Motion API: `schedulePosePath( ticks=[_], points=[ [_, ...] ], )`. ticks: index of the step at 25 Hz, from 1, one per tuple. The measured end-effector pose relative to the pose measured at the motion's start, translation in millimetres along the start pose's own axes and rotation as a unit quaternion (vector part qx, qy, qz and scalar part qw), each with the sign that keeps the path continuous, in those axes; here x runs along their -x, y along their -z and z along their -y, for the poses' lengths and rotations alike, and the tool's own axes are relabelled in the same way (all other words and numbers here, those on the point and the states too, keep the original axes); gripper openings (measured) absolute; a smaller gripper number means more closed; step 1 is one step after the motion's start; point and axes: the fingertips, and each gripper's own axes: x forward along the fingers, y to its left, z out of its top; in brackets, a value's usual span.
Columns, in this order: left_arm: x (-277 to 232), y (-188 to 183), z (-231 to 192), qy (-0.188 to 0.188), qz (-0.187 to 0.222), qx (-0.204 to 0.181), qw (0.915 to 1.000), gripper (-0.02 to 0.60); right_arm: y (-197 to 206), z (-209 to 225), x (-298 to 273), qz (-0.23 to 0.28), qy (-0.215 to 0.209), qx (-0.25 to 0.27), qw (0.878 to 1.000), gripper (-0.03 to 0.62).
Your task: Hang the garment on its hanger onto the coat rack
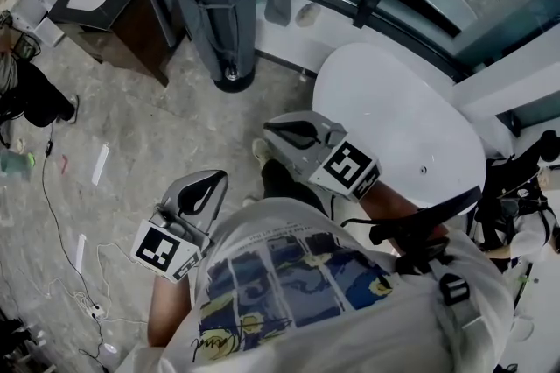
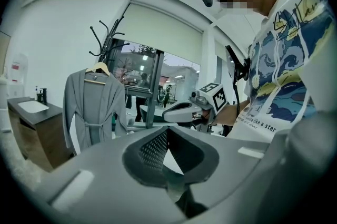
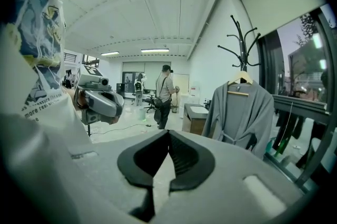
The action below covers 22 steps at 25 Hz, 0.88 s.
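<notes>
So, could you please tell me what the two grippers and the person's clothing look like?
The left gripper and right gripper are both smooth grey shells, each with dark ribbed tongs set in a rounded black hollow. Each carries a white cube with black square markers. The person wears a white T-shirt printed with blue and yellow panels, crossed by black straps.

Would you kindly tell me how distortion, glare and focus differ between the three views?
Head view: mild bowing, even light, the white table slightly washed out. Left gripper view: strong fisheye with black corners; robe sharp, near foreground soft. Right gripper view: same fisheye; window bright at right.
</notes>
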Motion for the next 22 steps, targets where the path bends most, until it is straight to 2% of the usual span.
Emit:
schedulePosePath(
  ticks=[22],
  points=[
    [8, 5, -7, -0.020, 0.005, 0.012, 0.9997, 0.002, -7, -21, -15, -0.013, -0.043, 0.035, 0.998, 0.002]
  ],
)
